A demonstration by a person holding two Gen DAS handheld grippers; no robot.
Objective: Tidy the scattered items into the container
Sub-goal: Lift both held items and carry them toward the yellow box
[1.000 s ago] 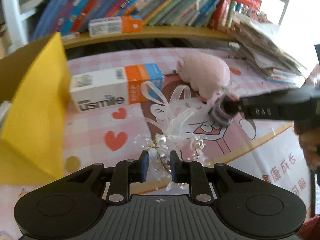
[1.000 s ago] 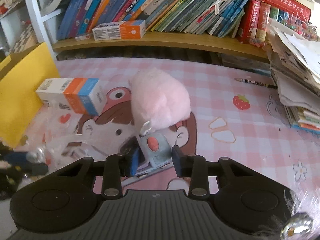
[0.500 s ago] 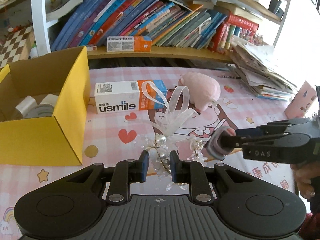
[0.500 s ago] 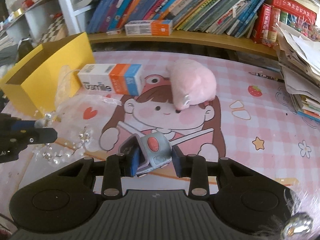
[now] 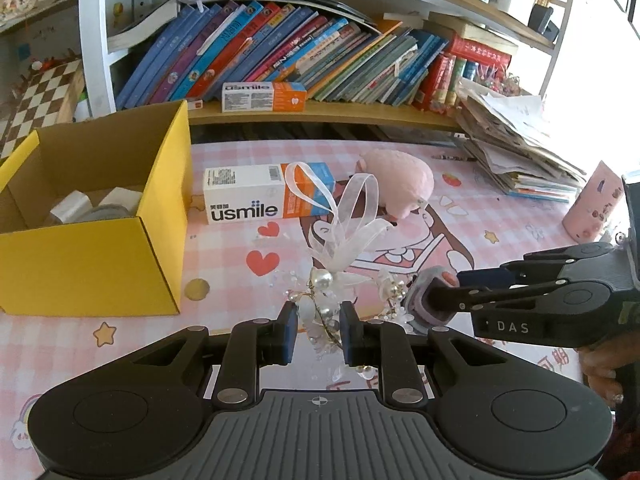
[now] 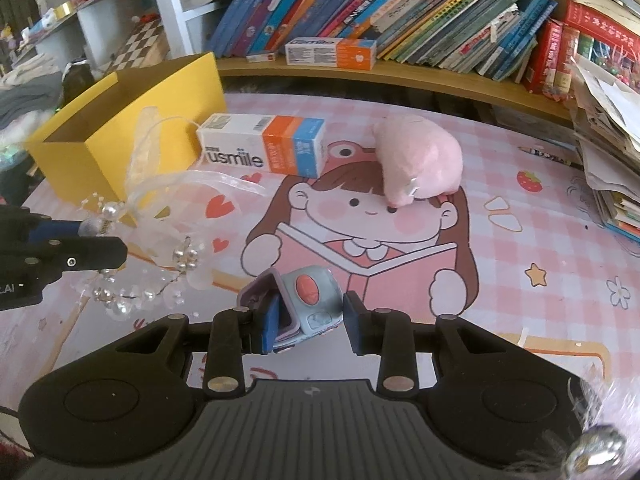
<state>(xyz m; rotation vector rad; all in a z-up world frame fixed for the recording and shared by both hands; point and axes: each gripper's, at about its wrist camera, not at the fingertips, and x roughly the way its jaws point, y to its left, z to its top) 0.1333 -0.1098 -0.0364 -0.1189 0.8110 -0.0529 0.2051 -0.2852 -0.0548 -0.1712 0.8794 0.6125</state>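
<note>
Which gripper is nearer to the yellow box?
Left. The left gripper, holding the pearl ribbon ornament, sits just past the yellow box. The right gripper, holding a small grey toy, is farther out over the mat.

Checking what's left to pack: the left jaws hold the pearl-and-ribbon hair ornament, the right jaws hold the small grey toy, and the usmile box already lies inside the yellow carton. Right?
Not quite. The usmile box is not inside the yellow carton; it lies on the pink tablecloth beside it, as the left wrist view shows. The left gripper does hold the pearl-and-ribbon hair ornament, and the right gripper the small grey toy.
</note>
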